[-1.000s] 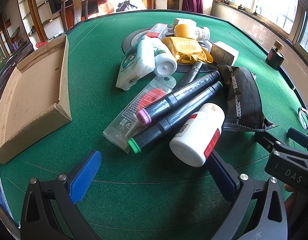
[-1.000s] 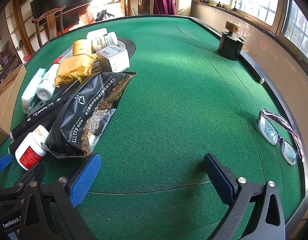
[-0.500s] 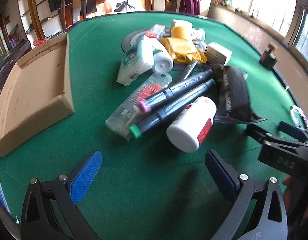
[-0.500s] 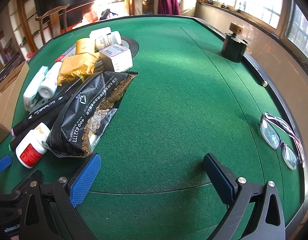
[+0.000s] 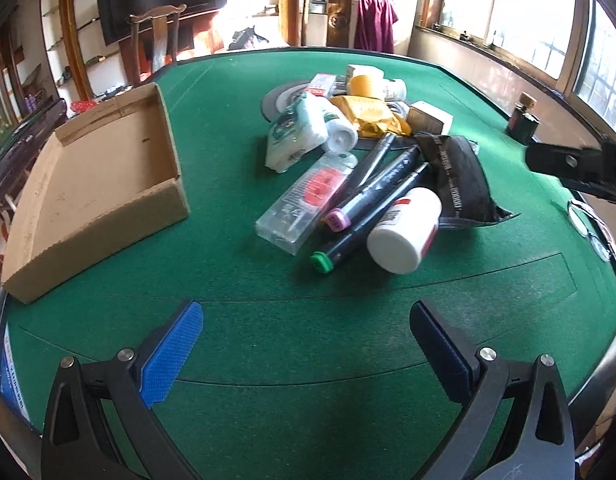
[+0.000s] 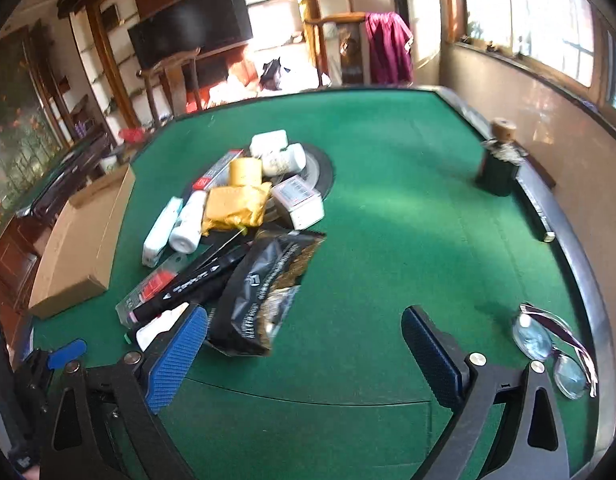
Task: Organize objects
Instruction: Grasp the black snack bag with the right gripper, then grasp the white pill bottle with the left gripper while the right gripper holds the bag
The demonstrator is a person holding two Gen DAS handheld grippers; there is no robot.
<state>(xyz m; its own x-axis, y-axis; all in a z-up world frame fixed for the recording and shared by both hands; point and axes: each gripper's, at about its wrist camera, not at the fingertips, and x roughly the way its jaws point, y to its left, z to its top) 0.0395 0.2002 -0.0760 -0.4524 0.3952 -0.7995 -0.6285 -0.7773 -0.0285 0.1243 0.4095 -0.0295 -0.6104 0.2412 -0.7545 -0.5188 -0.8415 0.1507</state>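
Left wrist view: the left gripper [image 5: 304, 330] hangs above bare green felt with its blue pads spread wide and nothing between them. Ahead of it the clutter sits heaped mid-table [image 5: 228, 264]: a white bottle [image 5: 403, 234] on its side at the near edge, two dark markers [image 5: 367, 208] with green and purple caps just beside it, a clear case [image 5: 304, 204] partly under them, a black pouch [image 5: 459, 178] to the right, and a yellow packet [image 5: 373, 116] and small cartons behind. An empty-looking cardboard box [image 5: 96, 196] lies open to the left, well apart from the heap.

Right wrist view, somewhat blurred: the right gripper [image 6: 304, 338] is closing from a wide spread, with nothing between its pads, only felt beneath. The pouch lies just beyond its left pad. Glasses [image 6: 555, 354] rest near the table's right rim, and a dark bottle [image 6: 499, 168] with a cork stands farther along that edge.
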